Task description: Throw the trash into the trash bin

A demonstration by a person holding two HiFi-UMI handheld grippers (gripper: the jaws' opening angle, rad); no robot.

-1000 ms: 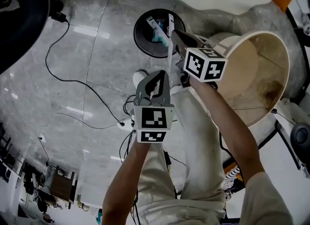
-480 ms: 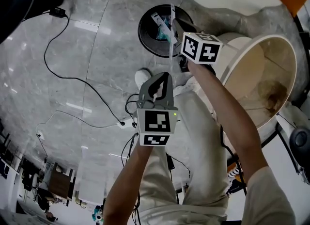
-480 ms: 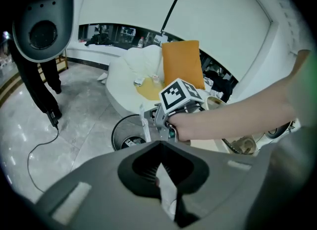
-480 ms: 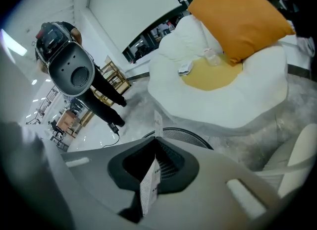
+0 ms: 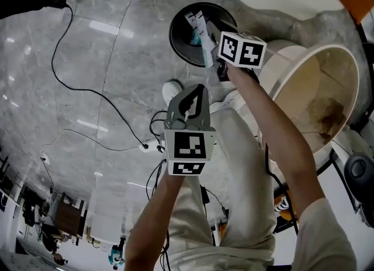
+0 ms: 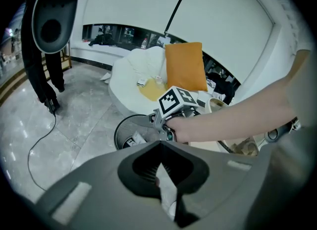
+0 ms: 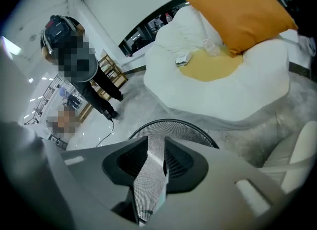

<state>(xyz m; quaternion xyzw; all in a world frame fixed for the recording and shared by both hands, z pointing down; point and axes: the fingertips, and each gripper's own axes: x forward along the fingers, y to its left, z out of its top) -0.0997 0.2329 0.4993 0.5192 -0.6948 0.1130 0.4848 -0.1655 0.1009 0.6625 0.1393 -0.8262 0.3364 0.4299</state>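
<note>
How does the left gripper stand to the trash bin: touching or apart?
Apart. The head view shows it: bare floor lies between the left gripper and the rim of the trash bin.

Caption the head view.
Right hand-held gripper, jaws just opening around a white strip, over the round black mesh trash bin.

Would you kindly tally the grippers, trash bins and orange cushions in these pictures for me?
grippers: 2, the left gripper and the right gripper
trash bin: 1
orange cushion: 1
Total: 4
</note>
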